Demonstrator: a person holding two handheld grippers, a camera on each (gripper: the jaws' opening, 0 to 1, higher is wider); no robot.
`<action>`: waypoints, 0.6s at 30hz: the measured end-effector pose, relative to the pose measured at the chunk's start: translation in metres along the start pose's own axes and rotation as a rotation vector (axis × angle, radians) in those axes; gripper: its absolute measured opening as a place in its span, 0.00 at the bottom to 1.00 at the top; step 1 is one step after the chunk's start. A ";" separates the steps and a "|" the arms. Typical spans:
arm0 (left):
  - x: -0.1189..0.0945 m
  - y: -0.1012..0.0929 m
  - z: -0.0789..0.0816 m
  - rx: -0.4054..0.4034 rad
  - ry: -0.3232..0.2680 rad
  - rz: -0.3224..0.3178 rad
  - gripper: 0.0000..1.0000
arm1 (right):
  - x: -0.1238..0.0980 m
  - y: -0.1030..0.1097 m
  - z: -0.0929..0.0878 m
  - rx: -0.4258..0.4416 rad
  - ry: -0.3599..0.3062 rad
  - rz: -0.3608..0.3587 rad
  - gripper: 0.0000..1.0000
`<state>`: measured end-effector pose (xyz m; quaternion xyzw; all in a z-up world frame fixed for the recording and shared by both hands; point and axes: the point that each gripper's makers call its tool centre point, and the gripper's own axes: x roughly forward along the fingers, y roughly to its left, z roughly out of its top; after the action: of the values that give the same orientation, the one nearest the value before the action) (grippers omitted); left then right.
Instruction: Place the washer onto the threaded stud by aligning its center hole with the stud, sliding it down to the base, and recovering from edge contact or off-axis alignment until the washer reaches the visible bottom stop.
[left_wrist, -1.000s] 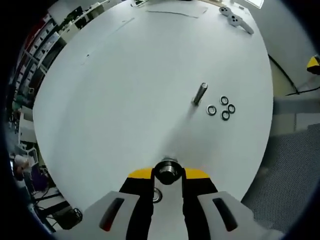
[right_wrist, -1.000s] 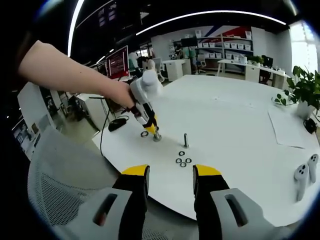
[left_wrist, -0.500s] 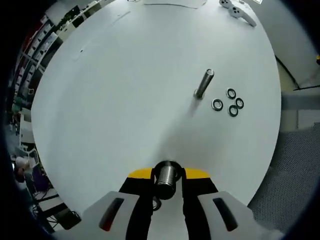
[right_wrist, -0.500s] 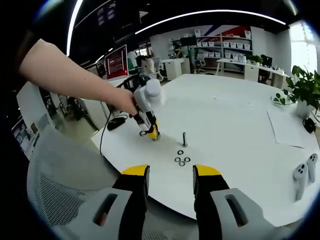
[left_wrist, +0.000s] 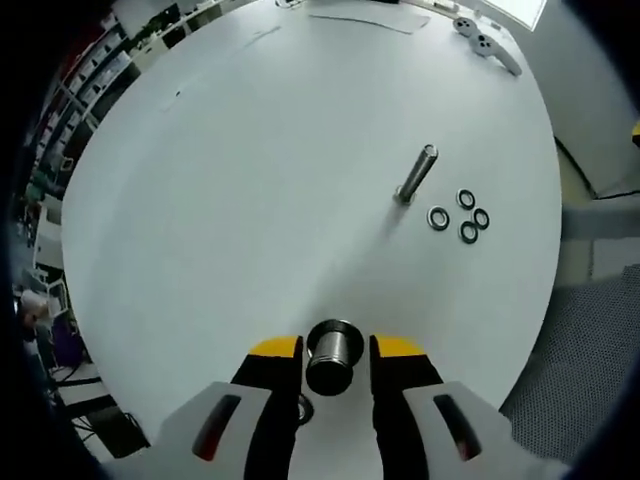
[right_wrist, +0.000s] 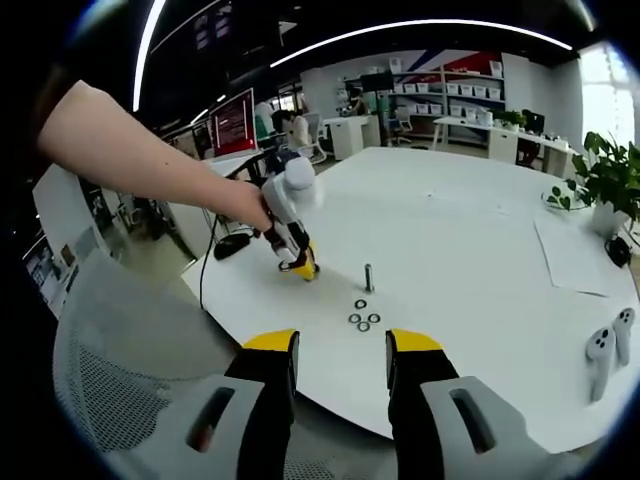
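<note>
A round white surface (left_wrist: 250, 170) carries everything, with a mesh chair (right_wrist: 120, 390) at its near edge in the right gripper view. The left gripper (left_wrist: 335, 352) has its yellow-tipped fingers (left_wrist: 275, 350) clamped on a short metal cylinder (left_wrist: 333, 352) that sits squarely between them; a ring (left_wrist: 303, 407) lies on the surface below, between the finger bases. In the right gripper view a person's hand (right_wrist: 240, 205) holds that gripper (right_wrist: 303, 268) down at the surface. The right gripper (right_wrist: 340, 345) has its fingers (right_wrist: 268, 345) apart, holding nothing, above the surface edge. The stud (left_wrist: 415, 173) stands upright and bare, well apart from both sets of fingers. Just beside its base lie 4 washers (left_wrist: 460, 217) in a tight cluster, none on the stud. 2 white controllers (right_wrist: 608, 355) rest at the far right. No writing is readable.
</note>
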<state>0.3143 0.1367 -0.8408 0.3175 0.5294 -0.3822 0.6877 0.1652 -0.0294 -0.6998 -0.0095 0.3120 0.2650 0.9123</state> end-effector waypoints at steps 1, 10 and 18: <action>0.000 -0.001 0.001 -0.009 -0.009 -0.002 0.26 | 0.000 0.000 0.000 0.000 -0.001 0.000 0.37; -0.013 0.007 0.000 -0.060 -0.056 0.017 0.28 | 0.000 0.001 0.000 -0.001 0.001 0.003 0.37; -0.021 0.011 -0.020 -0.094 -0.037 0.026 0.27 | 0.000 0.001 0.000 0.002 0.000 0.004 0.37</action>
<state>0.3111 0.1627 -0.8246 0.2845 0.5300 -0.3535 0.7164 0.1652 -0.0288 -0.6996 -0.0082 0.3121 0.2665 0.9119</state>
